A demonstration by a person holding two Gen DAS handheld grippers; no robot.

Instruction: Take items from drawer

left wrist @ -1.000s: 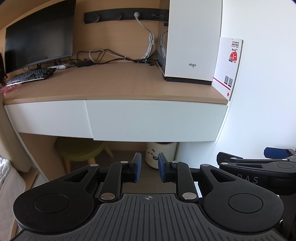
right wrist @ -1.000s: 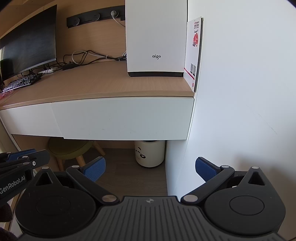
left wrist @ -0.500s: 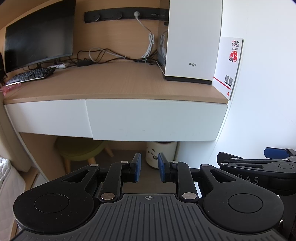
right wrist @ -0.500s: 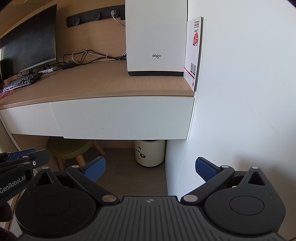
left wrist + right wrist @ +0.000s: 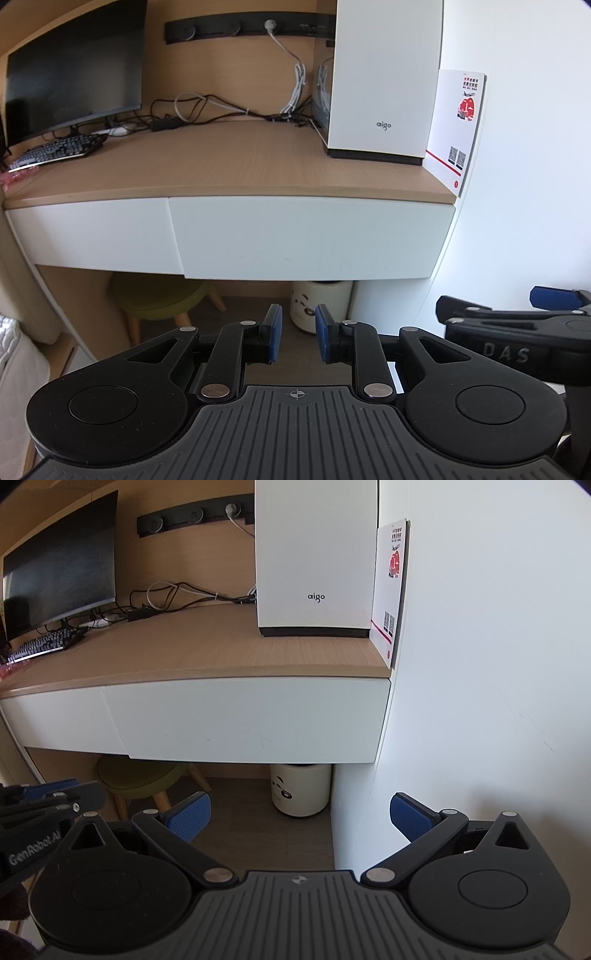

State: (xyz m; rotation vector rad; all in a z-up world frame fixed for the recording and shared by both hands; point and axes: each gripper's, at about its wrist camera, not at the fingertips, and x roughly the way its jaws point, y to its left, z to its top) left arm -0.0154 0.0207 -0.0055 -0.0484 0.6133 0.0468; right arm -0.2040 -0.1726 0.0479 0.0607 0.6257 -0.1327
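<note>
Two white drawer fronts sit shut under the wooden desktop: a wide right drawer [image 5: 306, 236] [image 5: 247, 720] and a narrower left drawer [image 5: 92, 232]. Nothing inside either one shows. My left gripper [image 5: 298, 332] hangs below and in front of the right drawer, its blue pads only a narrow gap apart with nothing between them. My right gripper [image 5: 301, 812] is held at about the same height, near the white wall, with its fingers spread wide and empty. Neither gripper touches the drawers.
On the desk [image 5: 229, 166] stand a white computer case [image 5: 384, 81], a monitor [image 5: 74, 66], a keyboard [image 5: 55, 151], tangled cables and a white card [image 5: 458, 129]. Below are a green stool [image 5: 159, 295] and a white bin [image 5: 299, 786]. A white wall [image 5: 480, 664] closes the right side.
</note>
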